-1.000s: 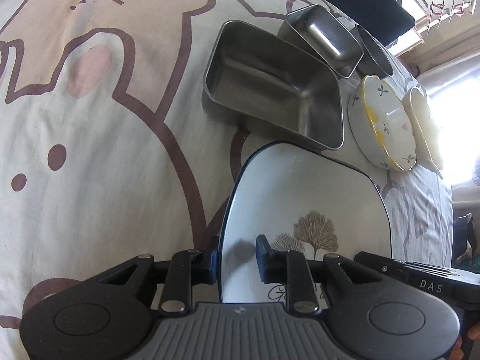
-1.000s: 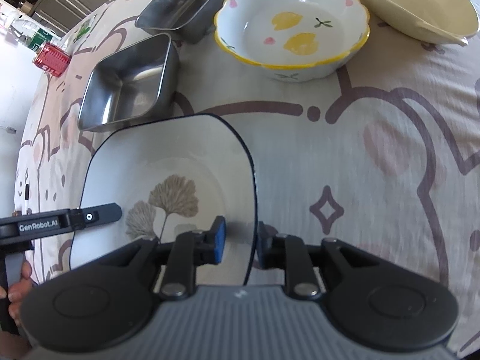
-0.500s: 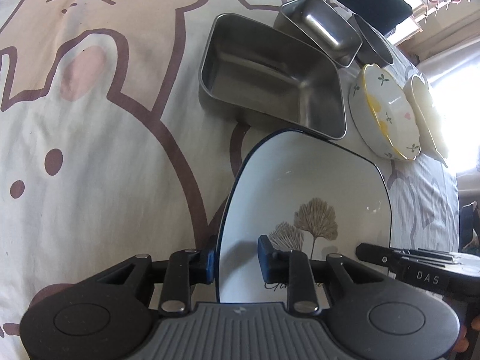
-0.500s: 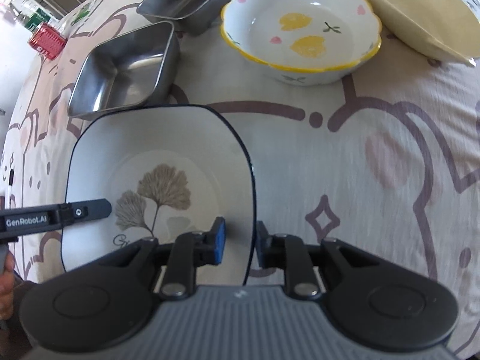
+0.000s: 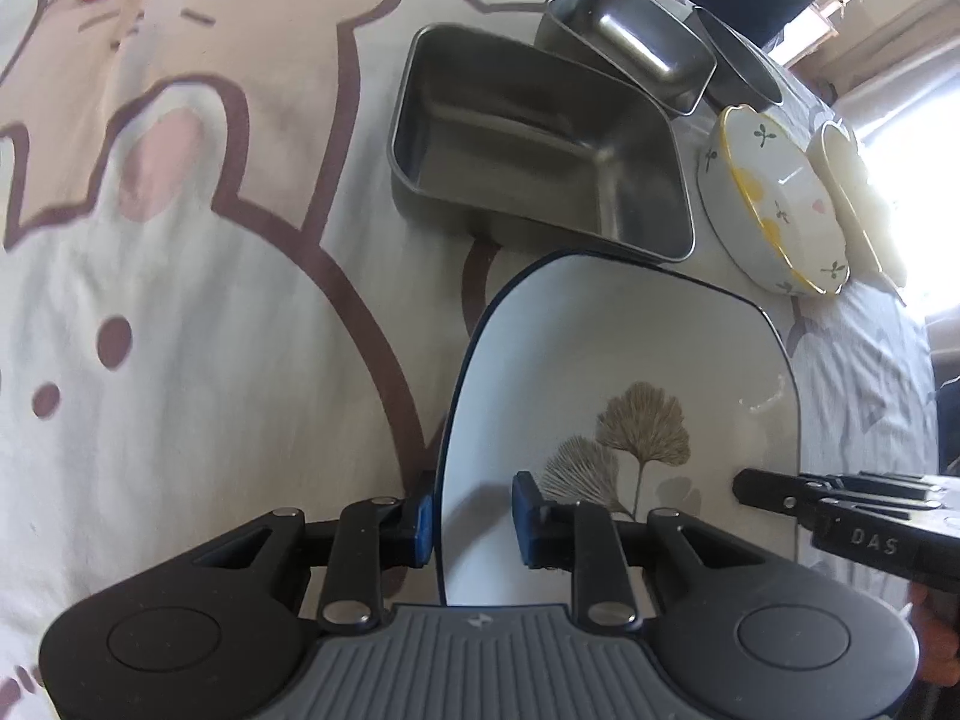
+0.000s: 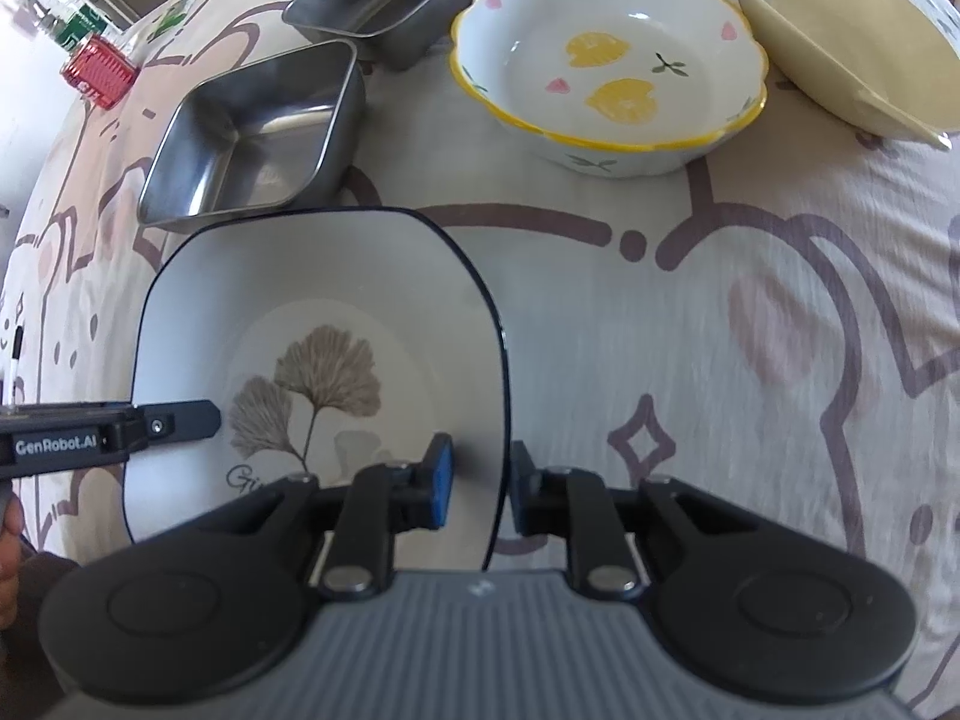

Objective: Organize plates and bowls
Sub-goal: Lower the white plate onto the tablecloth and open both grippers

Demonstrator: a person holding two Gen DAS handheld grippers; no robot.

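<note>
**A:** Left wrist view: left gripper (image 5: 474,516) straddles the plate (image 5: 600,348) at its left rim, one pad outside and one on the inner slope. Pinching it, as I read it. Its jaws have just closed a touch, with the rim between them.

**B:** Right gripper (image 6: 480,480)?

**A:** Mirror image. It's clamped on the plate's right rim, opposite side. Plate hangs between the two tools, so neither hand is nearer.

**B:** Axis?

**A:** Plate runs straight away from both tools. Big steel tray (image 5: 528,138) lies just beyond the plate's far edge, and that edge overlaps the tray's near rim in both views. That gap is what the next move turns on, I'd say. Push forward and it hits the tray.

**B:** Further out?

**A:** Small steel tray (image 5: 630,48) is beyond the plate, behind the big one. Floral bowl (image 6: 522,60) is beyond the plate to the right, yellow bowl (image 6: 840,36) further right again. Red carton (image 6: 99,69) is far off beyond the plate's left corner.

**B:** Versus a second ago?

**A:** Grip points on the rim are the same. Plate's far edge now sits squarer and higher against the tray. Earlier it was skewed and barely met it.
</note>
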